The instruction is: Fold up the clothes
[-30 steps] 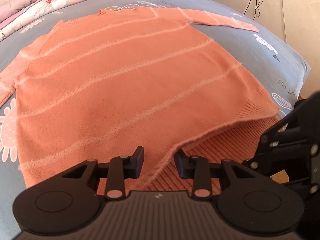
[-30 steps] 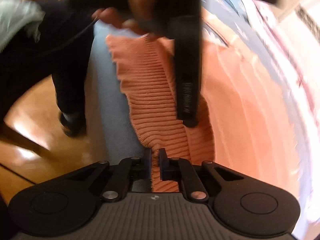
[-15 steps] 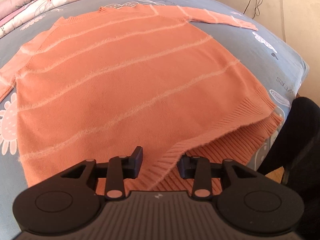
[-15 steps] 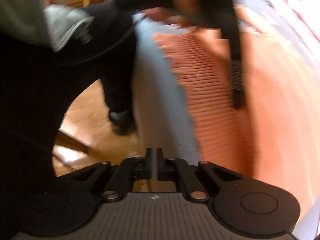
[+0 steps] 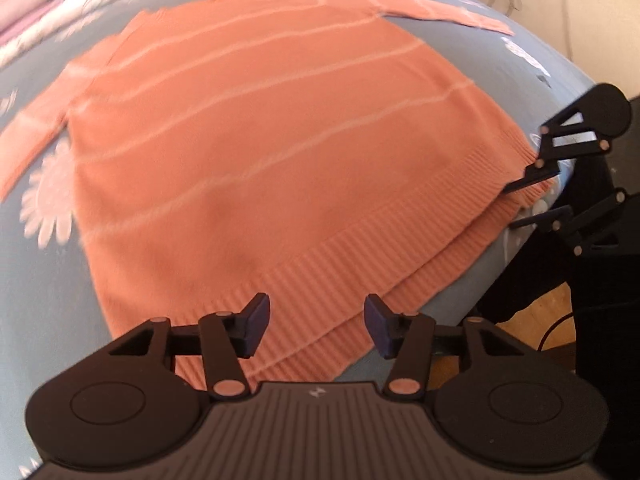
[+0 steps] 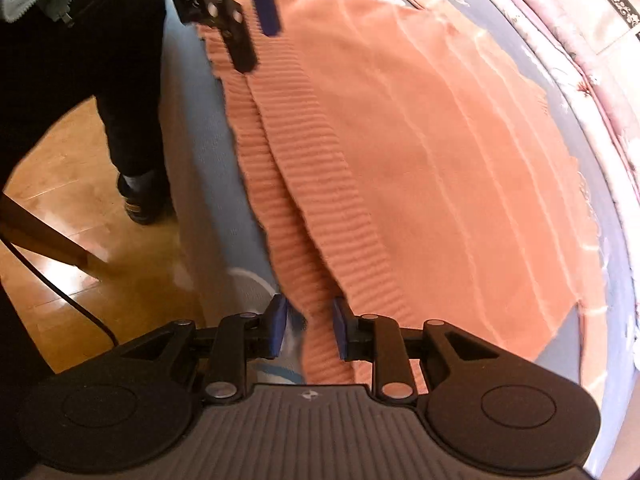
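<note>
Left wrist view: orange sweater [image 5: 260, 152] lies spread flat on the blue bed cover [image 5: 44, 280], pale stripes running across it, ribbed hem at the near edge of the bed. One sleeve reaches toward the far right corner, the other runs off to the left. Left gripper [image 5: 316, 326] hangs over the hem, jaws apart and opening; hem fabric sits in the gap below them, and the pads are not pressing on it. Near the right end of the hem two layers show, top hem set slightly back from the lower one.

Right gripper [image 5: 532, 196] shows at the right edge of the bed, at the sweater's hem corner; its fingers stand apart there, upper one at the fabric edge. Contact cannot be told from this view.

Right wrist view: right gripper [image 6: 308, 330] jaws are parted and opening, a ribbed strip of the lower hem layer between them, with a gap at the left pad [image 6: 277, 326]. Sweater [image 6: 420, 140] extends away up the frame along the bed's edge. Left gripper [image 6: 260, 20] is at the far end of the hem, top of frame. Person's dark trouser leg [image 6: 120, 80] and wood floor [image 6: 60, 220] are left of the bed.
</note>
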`<state>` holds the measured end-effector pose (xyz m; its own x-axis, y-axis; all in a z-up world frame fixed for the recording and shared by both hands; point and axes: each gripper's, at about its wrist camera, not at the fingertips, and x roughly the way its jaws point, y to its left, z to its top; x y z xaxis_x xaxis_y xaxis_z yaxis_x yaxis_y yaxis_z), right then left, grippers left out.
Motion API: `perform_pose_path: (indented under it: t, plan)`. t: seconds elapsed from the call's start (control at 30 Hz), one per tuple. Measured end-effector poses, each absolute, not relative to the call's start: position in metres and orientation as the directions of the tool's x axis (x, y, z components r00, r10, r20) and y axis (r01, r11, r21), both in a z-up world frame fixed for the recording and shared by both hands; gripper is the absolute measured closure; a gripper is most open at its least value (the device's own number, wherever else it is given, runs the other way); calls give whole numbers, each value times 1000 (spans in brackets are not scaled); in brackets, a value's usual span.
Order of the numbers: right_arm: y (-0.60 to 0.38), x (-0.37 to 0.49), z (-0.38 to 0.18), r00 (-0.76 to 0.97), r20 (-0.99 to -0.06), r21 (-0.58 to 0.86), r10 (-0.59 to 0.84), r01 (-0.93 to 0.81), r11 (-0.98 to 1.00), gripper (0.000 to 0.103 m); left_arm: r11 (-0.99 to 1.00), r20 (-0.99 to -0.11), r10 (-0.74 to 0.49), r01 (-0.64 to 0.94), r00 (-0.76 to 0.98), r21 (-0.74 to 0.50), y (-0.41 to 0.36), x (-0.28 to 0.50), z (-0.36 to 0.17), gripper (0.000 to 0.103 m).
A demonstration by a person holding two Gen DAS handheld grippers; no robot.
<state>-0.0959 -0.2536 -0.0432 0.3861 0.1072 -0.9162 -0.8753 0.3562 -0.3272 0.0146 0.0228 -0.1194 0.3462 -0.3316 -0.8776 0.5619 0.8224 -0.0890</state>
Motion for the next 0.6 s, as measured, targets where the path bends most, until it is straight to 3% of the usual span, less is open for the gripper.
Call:
perform_pose_path:
  t: [0.07,0.13,0.47,0.6]
  plan:
    - [-257,-95,-42,398,-913,-349,86,-875,336,75,828,-882,-321,555,345,-84,25,16,-122,50]
    - [-245,-82,-55,396,-917,-367,41,-880,303,99,829,-888,-309,554,341,-76,24,17,-126,50]
    - [-261,-77,-33,229,-972,-208,46,-938,277,100,827,-893,-303,557,333,-73,27,16,-127,49]
    - [-253,-65,-32,193,-978,-155,80,-927,341,93,837,-890,-320,536,325,-105,34,14,-120,49]
